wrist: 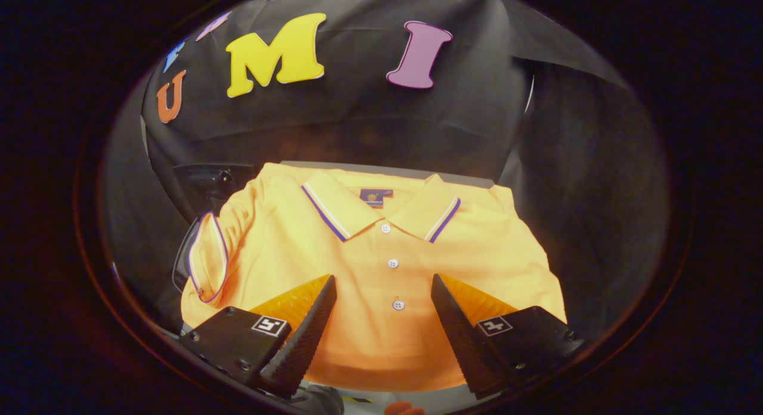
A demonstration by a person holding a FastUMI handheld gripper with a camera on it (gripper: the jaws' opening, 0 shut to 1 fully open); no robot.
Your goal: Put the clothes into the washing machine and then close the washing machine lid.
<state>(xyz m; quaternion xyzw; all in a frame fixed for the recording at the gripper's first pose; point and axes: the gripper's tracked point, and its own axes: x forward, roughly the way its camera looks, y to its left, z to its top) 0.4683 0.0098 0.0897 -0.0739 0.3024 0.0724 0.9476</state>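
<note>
Gripper [384,284] fingers spread wide, nothing between the pads, hovering over the lower front of the shirt; contact not evident, looks like they sit just above the fabric.

Left to right:
- 9 o'clock of the fingers: folded sleeve [207,257] with striped cuff, doubled over at the shirt's left edge. A dark curved part [205,185] sits behind and beside it, at about 10 o'clock; could be part of the washing machine, can't tell.
- Centre, 12 o'clock: orange polo shirt [381,248] laid flat, neatly folded, front up. Button placket runs straight down between the two fingers, lowest button just ahead of the gap. Collar [381,209] with striped trim beyond that, a small neck label inside it.
- 3 o'clock: right shoulder and side of the shirt, then dark cloth wall.
- Pale surface [417,175] under the shirt peeks out beyond the collar.

Progress, my read: nothing done yet. Shirt not grasped, not in any drum, still folded on its surface. Machine opening and lid not identifiable here, so lid state unknown.

Left: close on the fabric, lift, carry to the machine, drop in, shut the lid. Basically the whole task. Flat folded cloth gives little to pinch, so expect to press down and bunch it first.
</note>
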